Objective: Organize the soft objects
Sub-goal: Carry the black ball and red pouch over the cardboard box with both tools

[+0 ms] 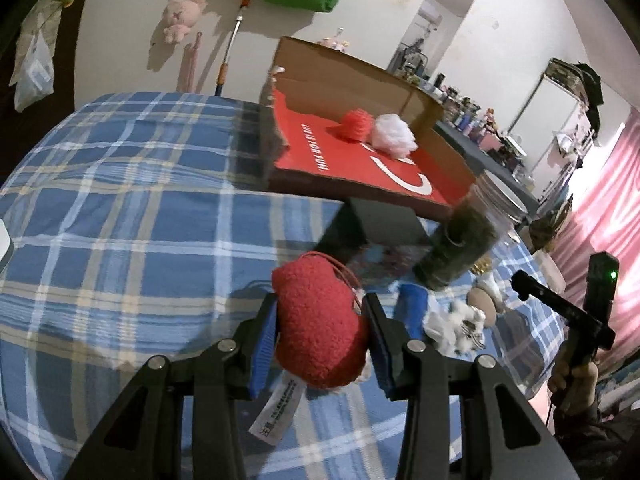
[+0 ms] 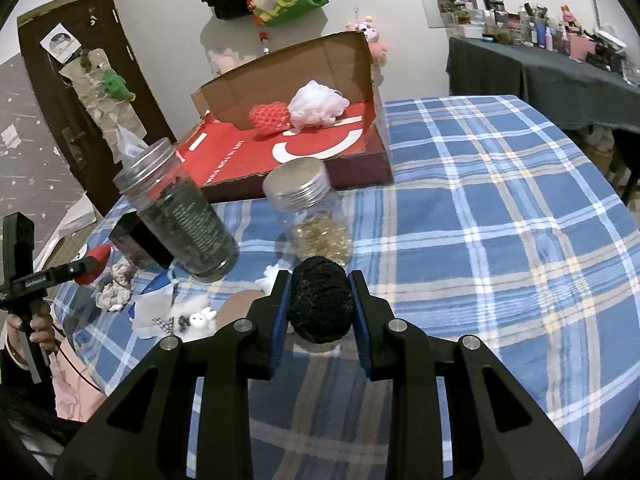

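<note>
My left gripper is shut on a red fuzzy plush with a white label hanging below it, held above the blue plaid cloth. My right gripper is shut on a black mesh ball. An open red cardboard box lies beyond, with a red mesh ball and a white mesh puff inside. The same box shows in the right wrist view, holding the red ball and the white puff.
A jar of dark contents leans beside a lidded jar of golden beads. Small white trinkets, a cloth scrap and a black block lie near the jars. A cluttered dark table stands behind.
</note>
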A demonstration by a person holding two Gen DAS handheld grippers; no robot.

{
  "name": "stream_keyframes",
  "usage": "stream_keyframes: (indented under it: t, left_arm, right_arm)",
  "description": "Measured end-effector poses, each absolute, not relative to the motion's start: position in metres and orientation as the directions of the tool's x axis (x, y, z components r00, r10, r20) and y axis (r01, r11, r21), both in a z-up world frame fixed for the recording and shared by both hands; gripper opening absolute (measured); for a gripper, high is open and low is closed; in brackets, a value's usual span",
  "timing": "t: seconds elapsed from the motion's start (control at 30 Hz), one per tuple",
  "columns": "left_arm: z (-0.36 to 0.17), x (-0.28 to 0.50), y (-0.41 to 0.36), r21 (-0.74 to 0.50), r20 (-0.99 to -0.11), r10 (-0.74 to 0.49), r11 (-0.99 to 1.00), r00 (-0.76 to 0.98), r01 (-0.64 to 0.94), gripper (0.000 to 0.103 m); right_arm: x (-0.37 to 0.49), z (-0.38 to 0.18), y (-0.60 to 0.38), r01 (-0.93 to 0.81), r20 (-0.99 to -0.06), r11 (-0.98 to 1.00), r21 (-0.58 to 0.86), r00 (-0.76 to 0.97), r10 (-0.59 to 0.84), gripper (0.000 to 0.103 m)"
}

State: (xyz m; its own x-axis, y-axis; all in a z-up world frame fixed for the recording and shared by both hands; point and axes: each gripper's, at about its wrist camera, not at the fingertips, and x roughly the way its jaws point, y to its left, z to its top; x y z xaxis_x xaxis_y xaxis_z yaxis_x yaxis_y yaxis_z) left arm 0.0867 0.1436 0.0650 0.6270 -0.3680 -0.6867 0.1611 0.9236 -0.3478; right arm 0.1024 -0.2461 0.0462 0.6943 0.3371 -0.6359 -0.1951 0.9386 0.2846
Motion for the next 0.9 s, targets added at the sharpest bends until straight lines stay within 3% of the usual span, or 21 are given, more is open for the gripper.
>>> stream_keyframes:
  t: [0.27, 0.5, 0.9]
  left_arm:
    - [0.060, 0.109, 0.147, -0.229, -0.729, -0.286, 0.958, 0.622, 0.172, 0.044]
    - [0.060, 0.133, 0.146, -0.159, -0.722, -0.286, 0.955, 0.630, 0.252, 0.044]
    - [0.081, 0.170, 0.135, -0.063, -0.682, -0.340, 0.909, 0.647, 0.411, 0.044]
  right_arm:
    - [0.119, 0.041, -0.257, -0.175, -0.671, 0.958, 0.229, 0.684, 0.286, 0.027]
    - [0.145, 0.045, -0.269, -0.206, -0.687, 0.954, 0.216, 0.663, 0.298, 0.027]
    - [0.201, 0.058, -0.283, -0.272, -0.686, 0.898, 0.345, 0.580, 0.439, 0.027]
